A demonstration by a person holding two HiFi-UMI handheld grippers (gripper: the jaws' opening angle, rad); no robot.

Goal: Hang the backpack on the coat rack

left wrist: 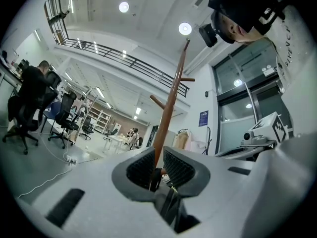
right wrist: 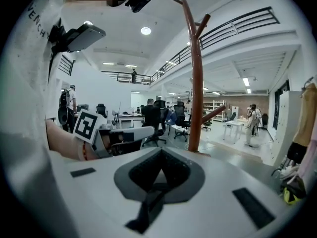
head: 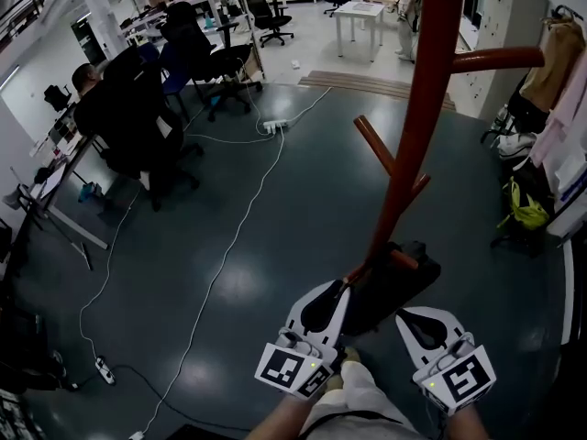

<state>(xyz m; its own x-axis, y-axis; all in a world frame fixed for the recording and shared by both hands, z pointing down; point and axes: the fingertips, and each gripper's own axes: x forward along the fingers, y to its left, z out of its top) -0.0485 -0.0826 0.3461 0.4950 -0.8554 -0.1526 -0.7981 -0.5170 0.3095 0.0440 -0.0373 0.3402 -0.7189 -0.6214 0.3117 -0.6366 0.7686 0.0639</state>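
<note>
— Where's the backpack [head: 408, 291]?
— On the floor [head: 275, 209], black, slumped against the foot of the rack [head: 417, 108]. It's not on a peg. It lies well back from the floor's far edge, where the pale step [head: 367, 81] runs.
— And the left gripper [head: 344, 287]?
— Its tip is right at the backpack's top, beside the pole. In the left gripper view the gripper's [left wrist: 157, 170] jaws stand narrow, with a dark bit of the backpack [left wrist: 154, 178] pinched between them, a strap or loop by the look of it. The rack [left wrist: 171, 103] rises straight behind the gap.
— The right gripper [head: 404, 317]?
— Just beside the backpack's near side, not on it. In its own view the gripper's [right wrist: 159, 170] jaws are pressed together with nothing between them, and the rack [right wrist: 197, 83] stands ahead.
— Anything else around?
— A white cable [head: 229, 246] snakes across the floor towards its left edge, where a person [head: 101, 108] sits among office chairs. Clothes [head: 559, 108] hang along the right edge.
</note>
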